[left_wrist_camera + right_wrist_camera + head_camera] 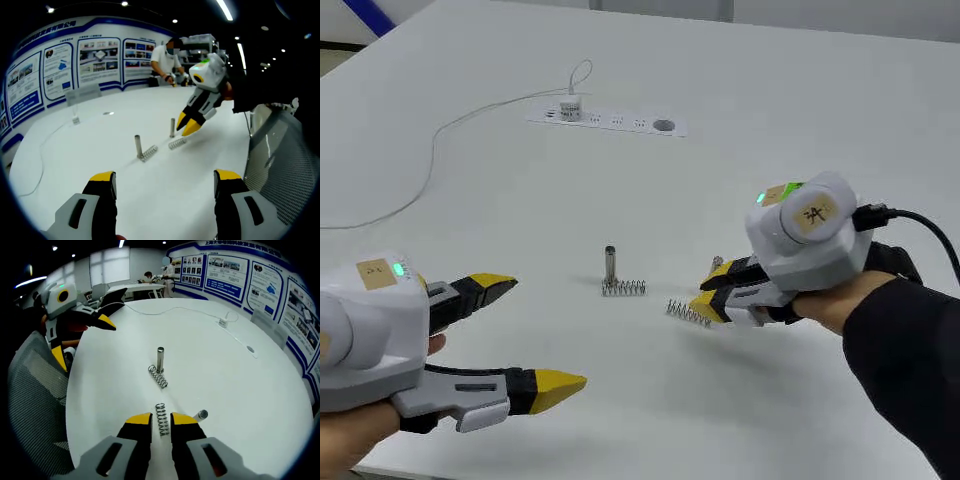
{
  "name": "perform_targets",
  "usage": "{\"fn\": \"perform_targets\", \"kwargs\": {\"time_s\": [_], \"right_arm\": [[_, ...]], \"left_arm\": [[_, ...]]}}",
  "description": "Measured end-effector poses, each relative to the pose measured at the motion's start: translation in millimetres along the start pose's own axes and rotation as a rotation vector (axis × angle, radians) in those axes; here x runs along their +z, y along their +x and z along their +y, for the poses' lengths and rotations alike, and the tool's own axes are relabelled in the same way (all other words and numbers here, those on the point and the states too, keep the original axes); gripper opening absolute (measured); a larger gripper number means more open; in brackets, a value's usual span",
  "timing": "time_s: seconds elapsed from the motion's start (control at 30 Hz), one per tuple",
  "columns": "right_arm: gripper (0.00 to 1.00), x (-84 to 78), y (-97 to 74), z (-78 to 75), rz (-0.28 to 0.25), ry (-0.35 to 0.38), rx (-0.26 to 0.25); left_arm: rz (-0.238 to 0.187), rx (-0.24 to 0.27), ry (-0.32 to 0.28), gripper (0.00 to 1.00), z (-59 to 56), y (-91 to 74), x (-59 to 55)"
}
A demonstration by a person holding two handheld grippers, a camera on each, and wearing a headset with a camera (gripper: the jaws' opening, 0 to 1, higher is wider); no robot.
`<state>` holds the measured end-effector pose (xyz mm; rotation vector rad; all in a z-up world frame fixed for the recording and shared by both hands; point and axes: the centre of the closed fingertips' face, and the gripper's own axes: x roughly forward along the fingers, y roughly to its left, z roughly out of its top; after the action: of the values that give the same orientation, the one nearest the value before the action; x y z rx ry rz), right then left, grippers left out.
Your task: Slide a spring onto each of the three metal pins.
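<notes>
1. Your left gripper [525,335] sits in the lower left of the head view. Its jaws are spread wide over the near part of the white table [770,120], the yellow tips well apart and gripping nothing.
2. Your right gripper [710,290] is right of centre in the head view, with its tips pointing left and down at the table top.
3. In the right gripper view, your right jaws are drawn in to a narrow gap at the bottom centre. The right-hand spring [688,313] lies lengthwise in that gap, flat on the table. I cannot tell whether the pads press on it or only flank it.
4. The centre pin [610,264] stands upright in the middle of the head view. The centre spring [624,288] lies on its side at the pin's foot, its left end at the base.
5. The right-hand pin [718,263] peeks out just above your right gripper's upper jaw, mostly hidden there. In the left gripper view it stands upright beside that gripper's tips, and in the right gripper view it sits just right of the right jaw tip.
6. Both springs lie on the table, and neither is on a pin yet.
7. A power strip [610,120] lies at the upper centre of the head view, and a white cable [433,145] trails from it to the left edge.
8. In the left gripper view, a person [162,57] stands at the far end of the table, upper centre.
</notes>
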<state>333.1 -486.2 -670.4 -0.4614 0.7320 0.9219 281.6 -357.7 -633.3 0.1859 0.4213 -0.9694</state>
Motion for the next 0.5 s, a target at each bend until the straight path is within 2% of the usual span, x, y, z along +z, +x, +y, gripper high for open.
{"fn": "perform_targets", "kwargs": {"time_s": [0.27,0.5], "right_arm": [[0.16,3.2,17.1,3.2,0.067,-0.055,0.048],[0.17,1.2,27.9,2.5,0.131,-0.090,0.066]], "left_arm": [[0.002,0.002,-0.002,0.82,0.8,-0.1,-1.1],[0.003,0.003,-0.004,0.82,0.8,-0.5,-1.8]]}}
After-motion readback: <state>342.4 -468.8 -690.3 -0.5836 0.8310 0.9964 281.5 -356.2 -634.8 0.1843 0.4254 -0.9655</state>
